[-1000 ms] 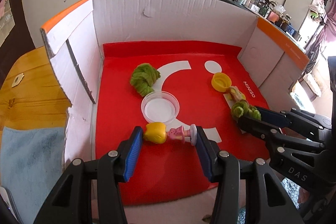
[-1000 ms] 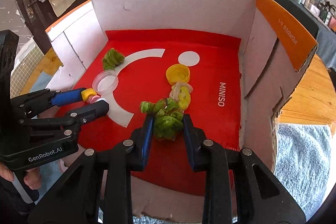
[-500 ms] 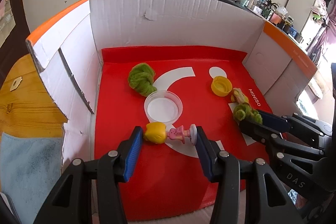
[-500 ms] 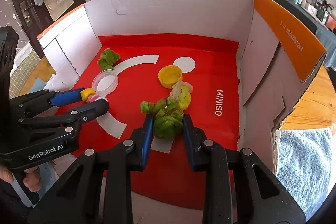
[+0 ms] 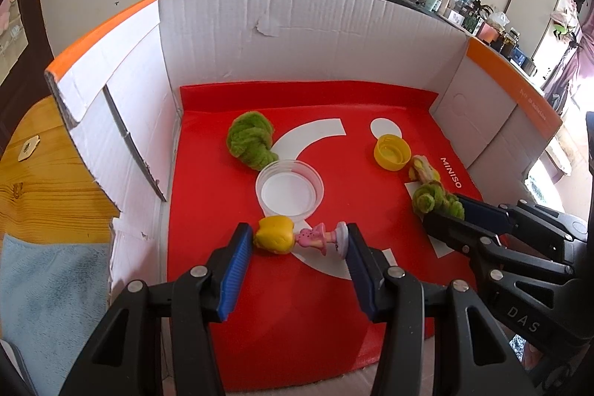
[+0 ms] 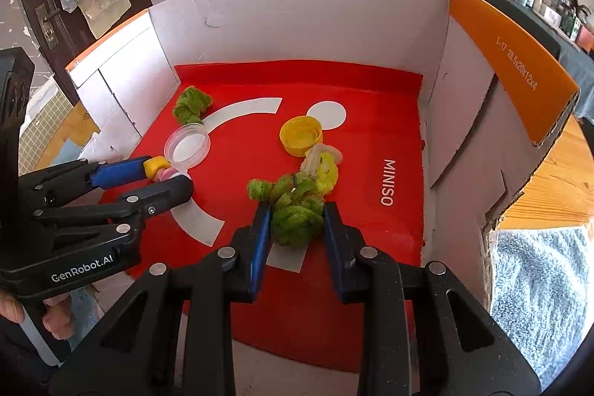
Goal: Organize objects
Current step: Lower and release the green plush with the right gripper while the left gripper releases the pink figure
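Red liner (image 5: 297,303) covering the floor of a white cardboard box (image 5: 297,43) with orange edges. Inside the box, straight ahead of the left gripper (image 5: 297,240), a clear round plastic lid (image 5: 289,189), shallow and see-through, with nothing in it. Beyond that lid, a fuzzy green clump (image 5: 250,138). Pinched between the blue ribbed pads of the left gripper, a small doll (image 5: 297,238) lying sideways: smooth yellow hair against the left pad, pink spotted dress in the middle, round pale base against the right pad. Off to the right of that gripper, a yellow bottle cap (image 5: 391,156), open side up, with nothing in it. Squeezed between the pads of the right gripper (image 6: 295,223), a soft fuzzy green bundle (image 6: 295,218), twisted like pipe cleaners, with one curly end sticking out to the left. Just ahead of it and touching, a yellow and white fuzzy flower (image 6: 323,166), close beside the cap. Outside the box, a wooden table (image 5: 33,180) and a fluffy blue towel (image 5: 48,303). Box walls close on both sides of the grippers.
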A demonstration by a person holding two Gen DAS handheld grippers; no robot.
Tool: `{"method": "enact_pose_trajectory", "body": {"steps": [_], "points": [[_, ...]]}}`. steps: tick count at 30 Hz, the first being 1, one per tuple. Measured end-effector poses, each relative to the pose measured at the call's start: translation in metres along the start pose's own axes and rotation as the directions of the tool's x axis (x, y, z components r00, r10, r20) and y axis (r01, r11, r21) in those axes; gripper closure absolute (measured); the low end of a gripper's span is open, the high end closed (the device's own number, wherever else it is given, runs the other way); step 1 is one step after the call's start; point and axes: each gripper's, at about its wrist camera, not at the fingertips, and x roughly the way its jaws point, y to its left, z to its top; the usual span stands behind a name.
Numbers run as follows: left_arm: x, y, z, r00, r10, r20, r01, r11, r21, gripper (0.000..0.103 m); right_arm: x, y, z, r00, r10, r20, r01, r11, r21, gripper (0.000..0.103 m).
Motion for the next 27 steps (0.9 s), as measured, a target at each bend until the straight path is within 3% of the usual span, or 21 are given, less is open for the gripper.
{"method": "enact_pose_trajectory", "body": {"steps": [17,21,27], "points": [[0.0,-0.001,-0.001,1.0,0.002,0.004,-0.002,1.0,0.001,0.049,-0.001,0.004,-0.001,1.0,0.002,-0.005,-0.002,1.0,-0.003,0.073],[-0.003,-0.003,-0.001,1.0,0.006,0.014,-0.006,1.0,0.005,0.046,-0.002,0.009,-0.002,1.0,0.007,-0.005,-0.007,1.0,-0.016,0.057],[-0.01,-0.005,-0.002,1.0,0.005,0.027,-0.005,1.0,0.011,0.046,-0.003,0.01,-0.003,1.0,0.005,-0.003,-0.005,1.0,-0.018,0.056]]}}
